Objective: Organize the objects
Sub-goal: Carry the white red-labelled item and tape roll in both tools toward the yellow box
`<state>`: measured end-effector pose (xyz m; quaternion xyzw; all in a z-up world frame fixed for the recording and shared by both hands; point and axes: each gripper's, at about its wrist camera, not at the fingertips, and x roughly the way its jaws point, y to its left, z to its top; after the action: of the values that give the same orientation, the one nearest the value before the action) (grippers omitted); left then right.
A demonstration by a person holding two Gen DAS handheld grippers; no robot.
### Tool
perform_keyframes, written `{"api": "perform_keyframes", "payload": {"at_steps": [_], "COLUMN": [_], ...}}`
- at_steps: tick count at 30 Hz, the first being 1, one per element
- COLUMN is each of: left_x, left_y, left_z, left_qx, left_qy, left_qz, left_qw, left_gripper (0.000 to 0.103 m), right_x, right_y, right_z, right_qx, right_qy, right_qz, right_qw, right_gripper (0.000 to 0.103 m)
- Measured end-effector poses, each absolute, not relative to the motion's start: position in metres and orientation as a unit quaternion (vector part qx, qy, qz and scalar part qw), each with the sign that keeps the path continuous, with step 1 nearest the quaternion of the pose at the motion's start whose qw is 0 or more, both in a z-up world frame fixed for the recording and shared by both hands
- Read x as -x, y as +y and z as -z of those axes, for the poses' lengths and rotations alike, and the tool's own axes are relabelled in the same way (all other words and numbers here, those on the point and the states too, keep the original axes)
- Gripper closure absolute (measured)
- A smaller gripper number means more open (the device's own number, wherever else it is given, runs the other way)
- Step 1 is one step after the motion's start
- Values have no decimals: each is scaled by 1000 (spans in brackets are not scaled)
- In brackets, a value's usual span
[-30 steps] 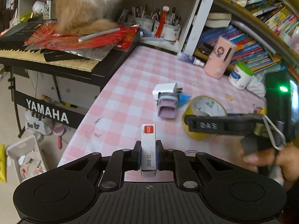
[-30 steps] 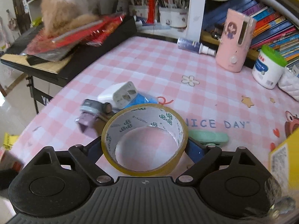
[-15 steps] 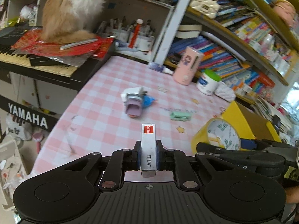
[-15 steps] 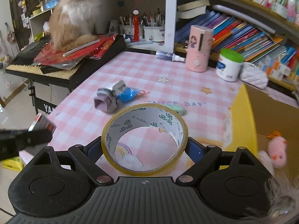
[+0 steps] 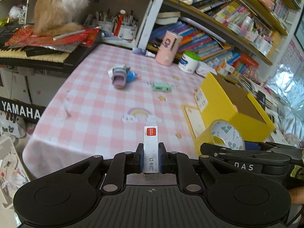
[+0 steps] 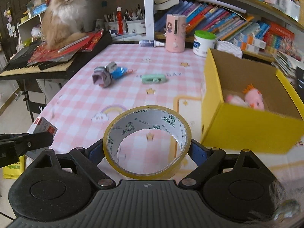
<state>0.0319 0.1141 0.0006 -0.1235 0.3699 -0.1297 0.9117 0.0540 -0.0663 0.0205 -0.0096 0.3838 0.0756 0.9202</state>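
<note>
Left gripper (image 5: 151, 156): jaws pressed tight on a narrow white staple box (image 5: 150, 152) with a red label, held upright between the blue pads, above the near edge of the pink checked tablecloth (image 5: 95, 104). In the right wrist view the same box (image 6: 42, 125) shows at 9 o'clock, clamped in the left gripper's black fingers (image 6: 36, 140).

Right gripper (image 6: 147, 148): jaws spread wide and bearing on the outer rim of a roll of yellowish packing tape (image 6: 147, 142), one pad on each side, the roll's open core facing up and forward. From the left wrist view the roll (image 5: 226, 134) sits at 3 o'clock, just beside the near corner of the yellow box.

Yellow cardboard box (image 6: 247, 125): open-topped, at 3 o'clock of the tape roll in the right wrist view, standing on the table. Two pink plush toys (image 6: 247, 98) lie inside it.

Loose items on the cloth, at 12 o'clock from both grippers: a mint green stapler-like item (image 6: 153, 78), lying flat; well to its left, a cluster of a purple-grey gadget (image 6: 101, 77), a white plug adapter (image 6: 111, 66) and a blue item (image 6: 118, 72), touching one another.

Far edge of the table: a pink cylindrical device (image 6: 175, 36), a white tub with a green lid (image 6: 204, 42) and a small spray bottle (image 6: 151, 42).

A long-haired ginger cat (image 6: 63, 13) sits on red papers atop a Yamaha keyboard (image 5: 34, 51) at 10 o'clock.
</note>
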Motion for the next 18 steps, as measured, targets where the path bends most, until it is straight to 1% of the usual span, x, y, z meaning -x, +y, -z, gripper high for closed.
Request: {"api": "perform_keyframes", "payload": {"at_steps": [7,18], "left_x": [-5,2], "left_y": [96,42], "left_z": [4,3], "left_qx": [108,68], "left_qy": [379,381], "left_qz": [183,282], "left_qw": [901,878], "left_gripper": [90,90], "right_x": [4,63], "right_y": [-83,-129], "right_z": [-16,-17], "right_qx": [-10,-48], "right_qy": [387,388], "right_qz": [-29,69], "right_qw": [922,918], "right_gripper": [13,13]}}
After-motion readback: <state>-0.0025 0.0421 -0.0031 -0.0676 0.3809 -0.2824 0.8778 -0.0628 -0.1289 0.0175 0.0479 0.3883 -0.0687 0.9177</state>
